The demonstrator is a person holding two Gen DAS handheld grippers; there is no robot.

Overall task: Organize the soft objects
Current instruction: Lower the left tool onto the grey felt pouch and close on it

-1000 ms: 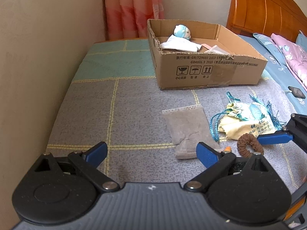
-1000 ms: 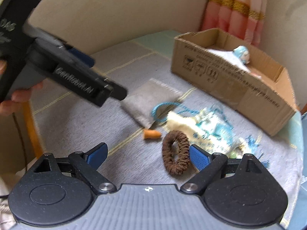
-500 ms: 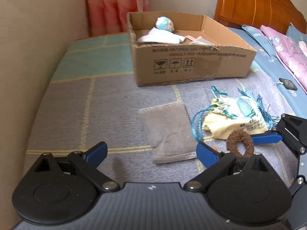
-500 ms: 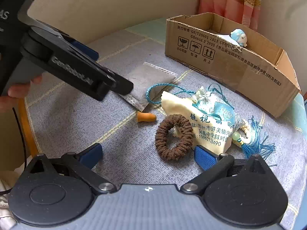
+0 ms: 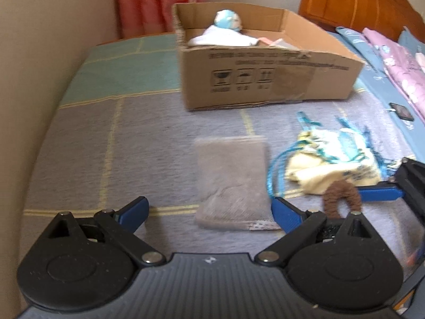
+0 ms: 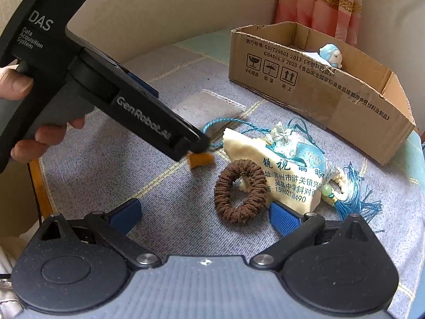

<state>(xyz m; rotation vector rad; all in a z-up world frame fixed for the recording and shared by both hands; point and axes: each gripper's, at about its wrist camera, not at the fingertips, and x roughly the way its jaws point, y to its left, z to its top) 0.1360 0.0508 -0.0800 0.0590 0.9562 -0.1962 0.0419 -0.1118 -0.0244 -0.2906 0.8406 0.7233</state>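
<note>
A grey cloth pouch (image 5: pixel 231 183) lies on the grey checked blanket, straight ahead of my open left gripper (image 5: pixel 209 212). A brown scrunchie (image 6: pixel 240 191) lies between the fingers of my open right gripper (image 6: pixel 204 218), nearer the right finger, resting against a cream cloth bag (image 6: pixel 287 175) with blue cords and tassels. In the left wrist view the scrunchie (image 5: pixel 342 196) and cream bag (image 5: pixel 332 167) sit to the right. A cardboard box (image 5: pixel 265 74) behind holds a blue-headed soft toy (image 5: pixel 227 21) and white cloth.
A small orange cone (image 6: pixel 200 159) lies by the left gripper's tip. A wall runs along the left. Pink curtains (image 5: pixel 156 2) hang behind the box. A wooden headboard (image 5: pixel 358 0), pink bedding and a dark phone (image 5: pixel 402 111) are at the right.
My left gripper has moved forward and right, so the grey pouch is now centred between its fingers. My right gripper has closed in on the scrunchie. Nothing was picked up.
</note>
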